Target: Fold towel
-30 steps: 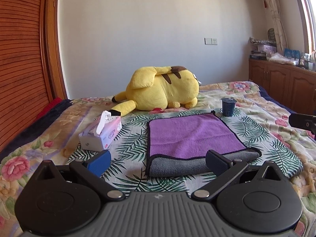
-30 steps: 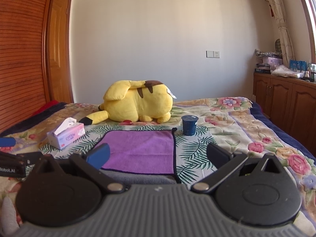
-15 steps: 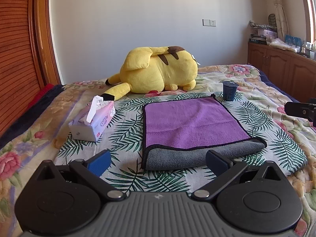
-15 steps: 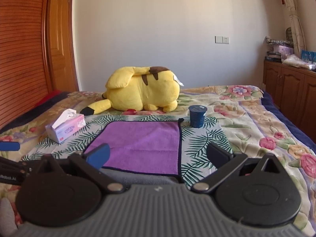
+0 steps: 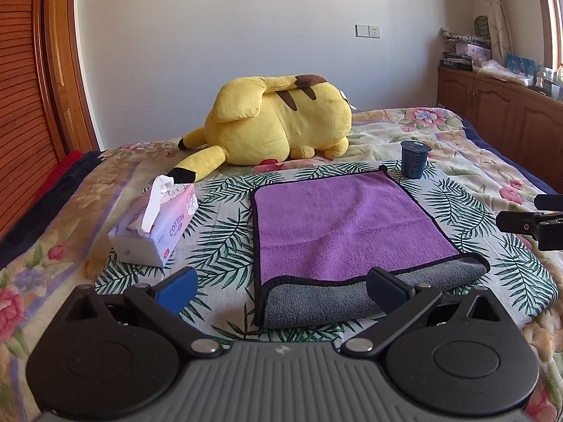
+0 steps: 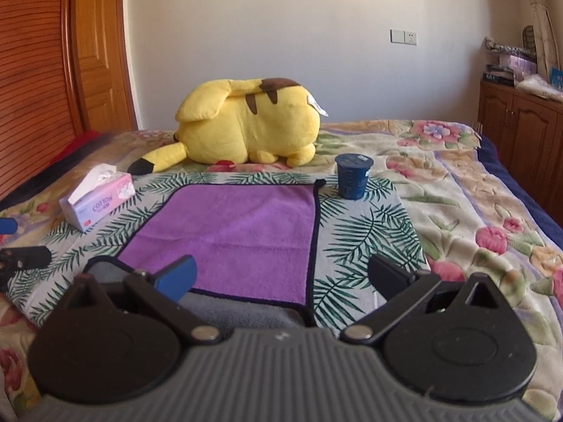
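A purple towel (image 5: pixel 348 221) with a dark hem lies flat on the bed, folded once so its grey underside (image 5: pixel 334 302) shows along the near edge. It also shows in the right wrist view (image 6: pixel 239 232). My left gripper (image 5: pixel 281 286) is open and empty, hovering just before the towel's near grey edge. My right gripper (image 6: pixel 281 276) is open and empty above the towel's near right corner. The right gripper's tip shows at the right edge of the left wrist view (image 5: pixel 527 223).
A yellow plush toy (image 5: pixel 278 119) lies behind the towel. A tissue box (image 5: pixel 155 225) sits to its left, a dark blue cup (image 5: pixel 415 160) at its far right corner. The towel rests on a leaf-print cloth (image 5: pixel 221 232) over a floral bedspread (image 6: pixel 475 211). Wooden cabinets (image 5: pixel 503 105) stand right.
Both grippers have tilted down and moved closer over the bed, so the towel looks larger and lower in view. Both stay open and empty; the towel has not moved.
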`<action>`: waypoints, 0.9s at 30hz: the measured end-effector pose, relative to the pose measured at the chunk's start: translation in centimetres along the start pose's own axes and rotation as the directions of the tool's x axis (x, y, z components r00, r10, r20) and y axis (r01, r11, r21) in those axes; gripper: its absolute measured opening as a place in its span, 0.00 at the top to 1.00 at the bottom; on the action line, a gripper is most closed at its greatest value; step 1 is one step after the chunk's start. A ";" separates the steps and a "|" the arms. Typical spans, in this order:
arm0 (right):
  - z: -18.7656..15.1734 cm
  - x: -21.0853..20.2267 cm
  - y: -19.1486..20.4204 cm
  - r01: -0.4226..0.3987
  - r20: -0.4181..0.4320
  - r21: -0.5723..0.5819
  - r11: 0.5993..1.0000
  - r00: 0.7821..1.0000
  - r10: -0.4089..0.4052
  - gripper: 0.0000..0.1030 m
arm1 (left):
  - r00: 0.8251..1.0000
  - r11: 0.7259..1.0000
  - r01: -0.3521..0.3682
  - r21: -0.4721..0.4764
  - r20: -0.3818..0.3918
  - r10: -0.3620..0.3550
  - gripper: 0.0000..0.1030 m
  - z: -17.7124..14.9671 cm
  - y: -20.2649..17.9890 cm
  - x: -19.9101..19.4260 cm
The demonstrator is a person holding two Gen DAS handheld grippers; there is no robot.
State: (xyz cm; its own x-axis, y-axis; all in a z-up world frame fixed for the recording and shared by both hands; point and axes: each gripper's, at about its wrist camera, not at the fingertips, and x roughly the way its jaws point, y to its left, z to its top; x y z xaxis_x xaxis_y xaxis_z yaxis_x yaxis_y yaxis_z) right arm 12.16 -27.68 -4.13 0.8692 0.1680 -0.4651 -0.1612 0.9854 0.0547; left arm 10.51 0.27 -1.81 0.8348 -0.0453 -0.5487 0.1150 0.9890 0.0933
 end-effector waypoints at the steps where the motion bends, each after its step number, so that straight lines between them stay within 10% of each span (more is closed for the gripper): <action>1: 0.1 0.2 -0.1 -0.002 -0.006 0.002 1.000 1.000 0.002 0.00 | 1.000 1.000 0.001 -0.002 -0.008 -0.001 0.19 0.0 0.0 0.3; 27: -1.3 7.1 -2.8 -0.087 -0.247 0.070 0.994 0.964 0.102 0.12 | 0.995 0.997 0.074 -0.013 -0.068 -0.075 0.25 0.3 2.2 7.0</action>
State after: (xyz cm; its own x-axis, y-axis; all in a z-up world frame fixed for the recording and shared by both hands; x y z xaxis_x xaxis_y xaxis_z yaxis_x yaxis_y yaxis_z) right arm 18.13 -29.32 -8.76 0.7059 0.2554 -0.6607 -0.2028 0.9666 0.1570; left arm 16.80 2.08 -5.24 0.7853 -0.1098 -0.6093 0.1699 0.9846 0.0415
